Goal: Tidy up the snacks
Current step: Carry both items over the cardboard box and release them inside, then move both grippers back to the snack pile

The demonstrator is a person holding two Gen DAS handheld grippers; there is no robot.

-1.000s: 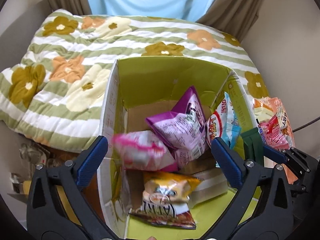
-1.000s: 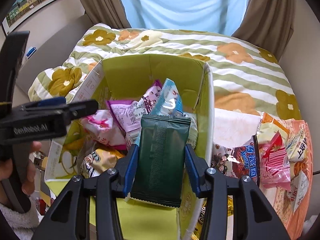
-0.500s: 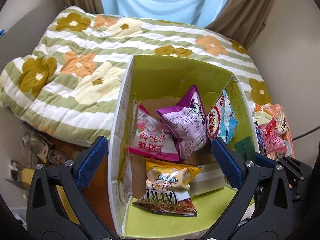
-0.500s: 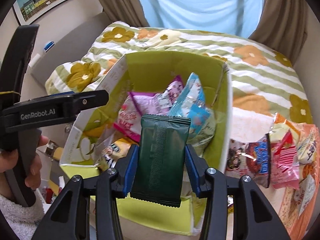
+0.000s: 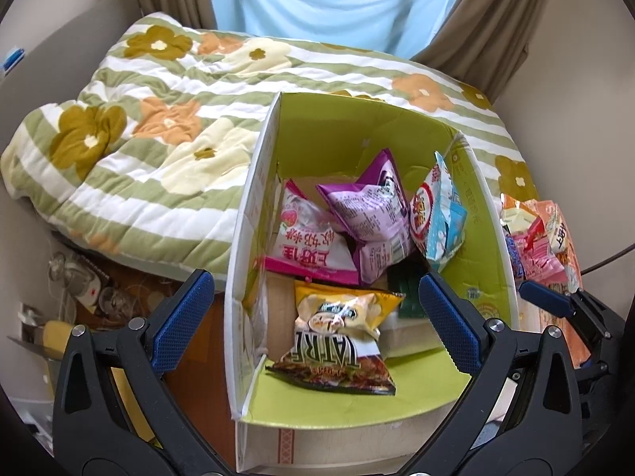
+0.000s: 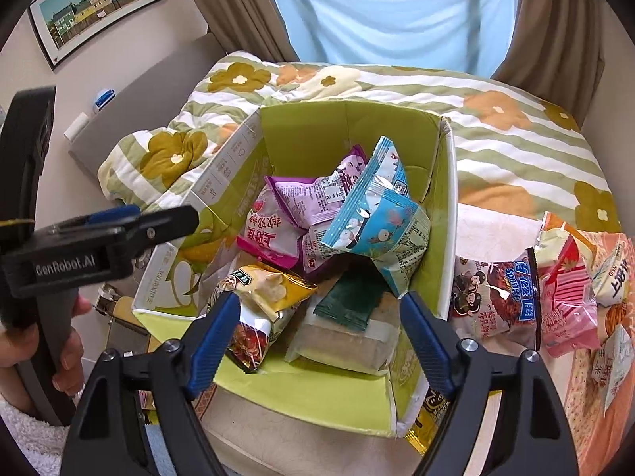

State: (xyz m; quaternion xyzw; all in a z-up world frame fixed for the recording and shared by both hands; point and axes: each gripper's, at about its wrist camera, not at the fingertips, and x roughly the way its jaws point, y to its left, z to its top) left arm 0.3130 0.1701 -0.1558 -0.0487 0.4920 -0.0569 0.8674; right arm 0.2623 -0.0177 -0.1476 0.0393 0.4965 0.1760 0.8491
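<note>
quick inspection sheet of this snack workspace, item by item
surface: floral quilt on a bed, box resting on it
job's things: green box holds a dark green packet, yellow bag, blue bag, purple bag; loose snack pile lies right of the box
clutter: small items beside the bed
grippers: right gripper jaws opening, nothing between them; left gripper open, empty
cables: dark cable at the right edge
surroundings: curtains, framed picture

right claw (image 6: 323, 337): black frame, blue ribbed pads, silver screws | left claw (image 5: 313, 319): "GenRobot.AI" lettering
</note>
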